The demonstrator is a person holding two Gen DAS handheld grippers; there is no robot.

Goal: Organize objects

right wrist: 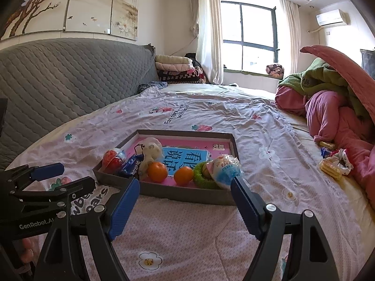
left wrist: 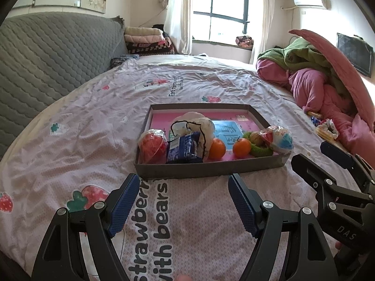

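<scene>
A shallow grey box with a pink floor sits on the bed. In it lie two oranges, a blue snack packet, a red wrapped snack, a white pouch, a green ring and a white-blue wrapped snack. My left gripper is open and empty just before the box's near wall. My right gripper is open and empty, near the box's near wall.
Loose snack packets lie on the sheet at the right, by a heap of pink and green bedding. A grey quilted headboard runs along the left. The right gripper shows in the left view.
</scene>
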